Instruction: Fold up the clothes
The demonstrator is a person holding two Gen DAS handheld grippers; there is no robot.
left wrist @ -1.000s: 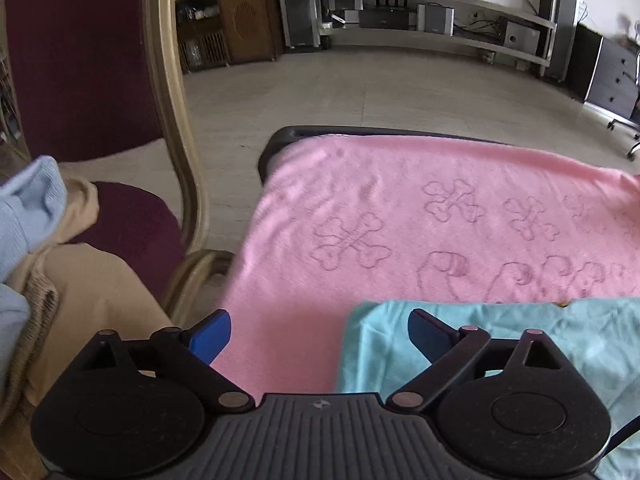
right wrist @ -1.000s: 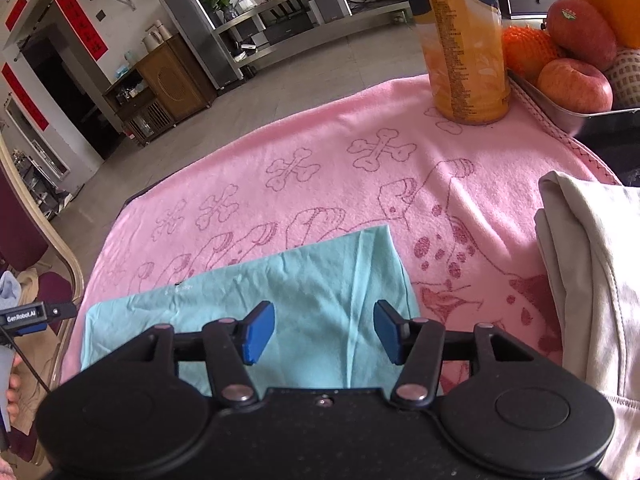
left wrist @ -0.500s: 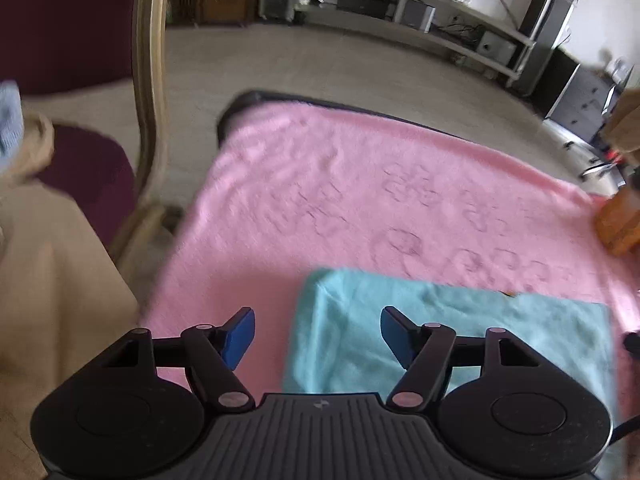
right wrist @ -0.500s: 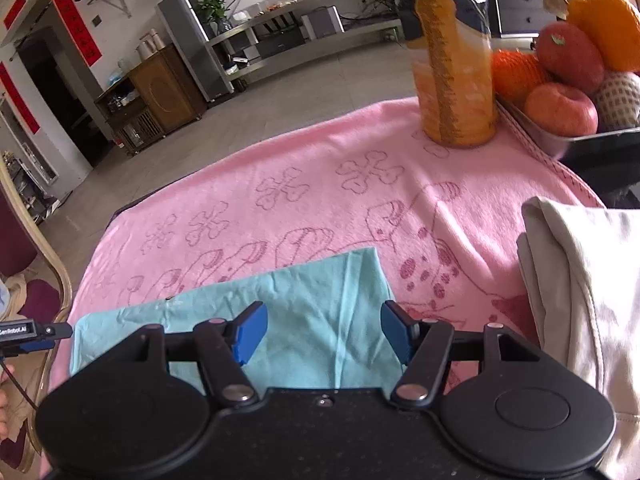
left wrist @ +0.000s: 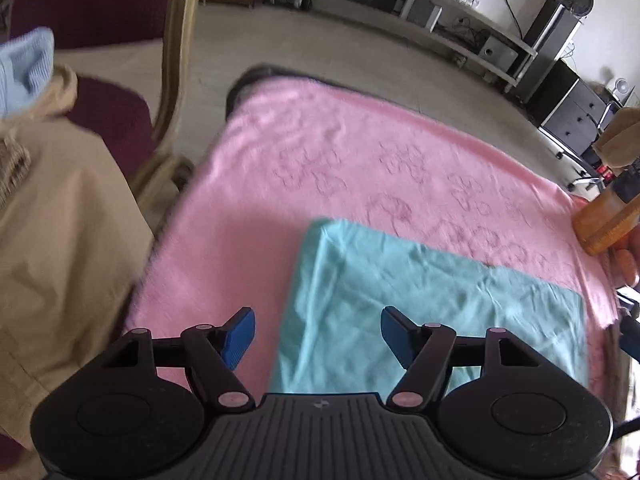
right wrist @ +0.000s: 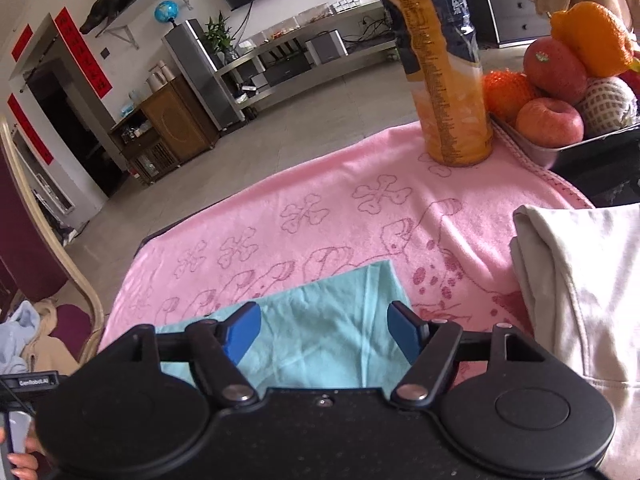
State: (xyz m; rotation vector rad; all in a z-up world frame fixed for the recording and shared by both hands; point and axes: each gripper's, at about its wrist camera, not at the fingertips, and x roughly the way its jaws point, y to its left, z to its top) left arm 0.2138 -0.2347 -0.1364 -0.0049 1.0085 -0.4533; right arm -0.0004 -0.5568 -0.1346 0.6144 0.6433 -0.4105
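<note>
A table is covered by a pink towel [right wrist: 340, 216], on which a folded teal garment [left wrist: 420, 300] is laid flat near the front edge. Above it the left gripper [left wrist: 316, 330] is held parted and empty; the right gripper [right wrist: 324, 334], jaws just widened, also grips nothing.

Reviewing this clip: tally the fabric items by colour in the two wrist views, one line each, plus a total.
Pink: 1, the pink towel covering the table.
Turquoise: 1, the folded turquoise cloth lying on it.
Cream: 1, the cream garment at the right.
Tan: 1, the tan garment on the chair.
Light blue: 1, the light blue garment on the chair.
Total: 5
</note>
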